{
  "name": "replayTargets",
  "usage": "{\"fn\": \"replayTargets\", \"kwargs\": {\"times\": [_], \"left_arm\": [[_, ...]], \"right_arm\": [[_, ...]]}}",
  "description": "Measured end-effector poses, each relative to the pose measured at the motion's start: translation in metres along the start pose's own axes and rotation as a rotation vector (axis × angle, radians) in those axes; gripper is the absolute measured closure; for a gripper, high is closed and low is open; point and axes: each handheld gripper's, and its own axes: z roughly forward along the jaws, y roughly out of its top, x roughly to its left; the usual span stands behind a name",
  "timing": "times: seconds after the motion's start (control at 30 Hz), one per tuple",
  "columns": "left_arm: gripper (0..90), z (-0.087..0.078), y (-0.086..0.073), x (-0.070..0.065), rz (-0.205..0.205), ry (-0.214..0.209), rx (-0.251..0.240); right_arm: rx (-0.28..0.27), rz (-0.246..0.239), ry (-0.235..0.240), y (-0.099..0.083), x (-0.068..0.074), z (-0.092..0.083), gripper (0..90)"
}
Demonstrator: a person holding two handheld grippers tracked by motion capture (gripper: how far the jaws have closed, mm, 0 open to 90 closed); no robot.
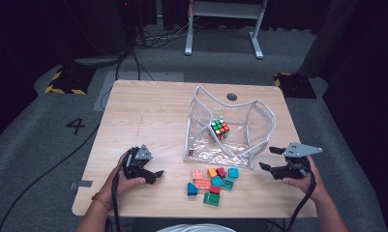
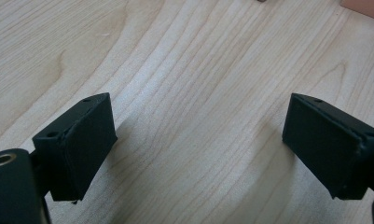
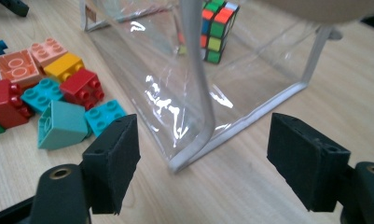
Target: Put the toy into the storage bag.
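Note:
A clear plastic pouch (image 1: 259,116) with white trim stands open on the wooden table (image 1: 148,116), with a colour cube (image 1: 220,129) inside it. Several toy bricks (image 1: 213,180) lie in a loose pile just in front of the pouch. My left gripper (image 1: 150,176) rests low at the table's front left, jaws open over bare wood (image 2: 198,70) with nothing between them (image 2: 198,149). My right gripper (image 1: 265,158) is open beside the pouch's right front corner. In the right gripper view its jaws (image 3: 203,163) straddle the pouch's corner trim (image 3: 198,93) without touching it, with the bricks (image 3: 58,88) at left and the cube (image 3: 217,25) beyond.
A small dark round hole (image 1: 231,96) sits in the table behind the pouch. On the floor beyond are a white frame stand (image 1: 225,19), cables (image 1: 133,63) and yellow-black striped pads (image 1: 66,82). A cable trails off each gripper toward the front edge.

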Motion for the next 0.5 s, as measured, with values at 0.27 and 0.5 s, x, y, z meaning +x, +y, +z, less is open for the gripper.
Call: {"fn": "replayTargets", "kwargs": {"times": [0.27, 0.5], "left_arm": [[9.5, 0.000, 0.000, 0.000, -0.002, -0.004, 0.000], [9.5, 0.000, 0.000, 0.000, -0.004, -0.003, 0.002]], "right_arm": [[0.061, 0.010, 0.041, -0.024, 0.011, 0.017, 27.8], [0.130, -0.037, 0.112, -0.038, 0.027, 0.036, 32.1]]}}
